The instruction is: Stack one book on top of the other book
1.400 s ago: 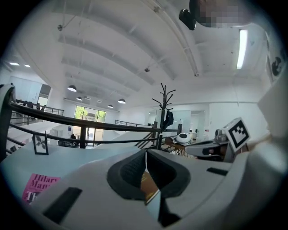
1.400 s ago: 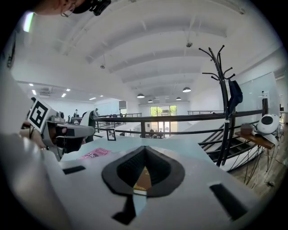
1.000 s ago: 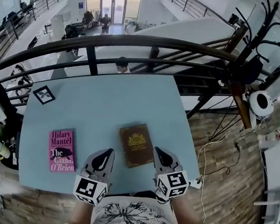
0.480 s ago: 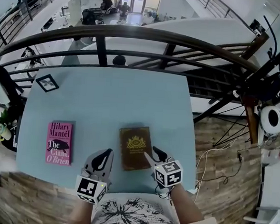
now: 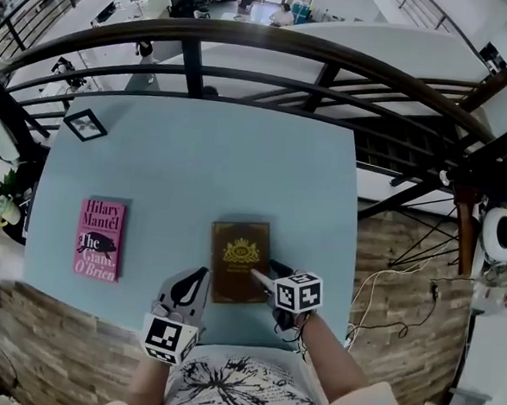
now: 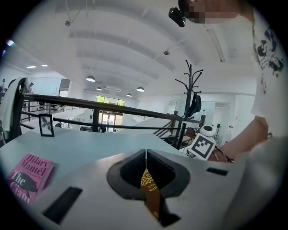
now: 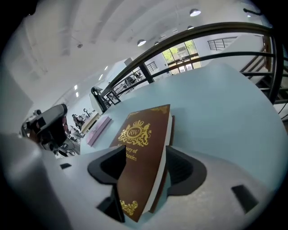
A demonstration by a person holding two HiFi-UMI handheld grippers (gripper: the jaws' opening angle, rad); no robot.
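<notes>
Where the head view looks down on the table, the brown book lies by the near edge and the pink book by the left edge, well apart. The left gripper is just left of the brown book, and the right gripper is at the book's near right corner.

Left gripper view: jaws together, nothing between them.

Right gripper view: only here are the jaws seen apart. They have just been opening, and the brown book's corner stands between them, unclamped.

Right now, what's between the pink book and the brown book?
Only bare pale blue tabletop separates the pink book and brown book in the head view; the left gripper hangs nearby.
</notes>
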